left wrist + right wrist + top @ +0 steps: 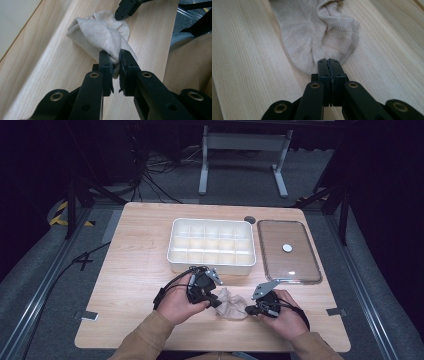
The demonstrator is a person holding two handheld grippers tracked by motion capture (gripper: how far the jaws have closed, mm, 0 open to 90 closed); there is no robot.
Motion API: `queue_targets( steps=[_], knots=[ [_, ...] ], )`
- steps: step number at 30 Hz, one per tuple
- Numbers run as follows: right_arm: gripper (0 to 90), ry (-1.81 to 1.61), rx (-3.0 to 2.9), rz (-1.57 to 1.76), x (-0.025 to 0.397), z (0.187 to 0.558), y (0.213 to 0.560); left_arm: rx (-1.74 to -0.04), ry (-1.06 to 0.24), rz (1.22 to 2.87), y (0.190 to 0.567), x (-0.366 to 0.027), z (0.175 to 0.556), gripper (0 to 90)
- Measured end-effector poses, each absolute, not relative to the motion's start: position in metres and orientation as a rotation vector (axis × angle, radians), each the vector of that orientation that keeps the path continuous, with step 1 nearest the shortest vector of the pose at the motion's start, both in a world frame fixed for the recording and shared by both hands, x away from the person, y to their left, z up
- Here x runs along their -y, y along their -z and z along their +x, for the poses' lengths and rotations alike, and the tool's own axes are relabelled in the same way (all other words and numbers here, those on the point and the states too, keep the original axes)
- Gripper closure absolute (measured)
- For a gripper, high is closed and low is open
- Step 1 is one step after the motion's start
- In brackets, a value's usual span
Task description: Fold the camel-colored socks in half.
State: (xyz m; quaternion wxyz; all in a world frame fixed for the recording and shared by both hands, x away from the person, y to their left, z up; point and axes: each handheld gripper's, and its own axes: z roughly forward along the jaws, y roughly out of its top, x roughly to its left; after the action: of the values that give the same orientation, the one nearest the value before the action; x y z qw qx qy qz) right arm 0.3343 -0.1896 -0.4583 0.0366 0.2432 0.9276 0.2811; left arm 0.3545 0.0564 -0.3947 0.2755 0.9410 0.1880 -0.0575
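A crumpled beige sock lies on the wooden table near its front edge, between my two grippers. My left gripper is shut on one end of the sock; in the left gripper view a fold of fabric is pinched between its jaws. My right gripper is at the opposite end. In the right gripper view its jaws are pressed together at the rim of the sock, with hardly any fabric showing between them. The right gripper's tip touches the sock's far end.
A white tray with several empty compartments stands just beyond the grippers. To its right lies a clear lid with a small white disc on it. A grey round grommet sits at the table's back. Bare wood lies to the left.
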Motion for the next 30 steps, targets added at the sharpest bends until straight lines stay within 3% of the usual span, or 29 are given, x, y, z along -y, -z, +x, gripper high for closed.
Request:
queue_targets(
  steps=[30],
  knots=[
    [89.6,-0.89,-2.843,0.74,0.187,0.334,0.46,-0.475,0.199,2.582,0.418,-0.011,0.367,81.0]
  ],
)
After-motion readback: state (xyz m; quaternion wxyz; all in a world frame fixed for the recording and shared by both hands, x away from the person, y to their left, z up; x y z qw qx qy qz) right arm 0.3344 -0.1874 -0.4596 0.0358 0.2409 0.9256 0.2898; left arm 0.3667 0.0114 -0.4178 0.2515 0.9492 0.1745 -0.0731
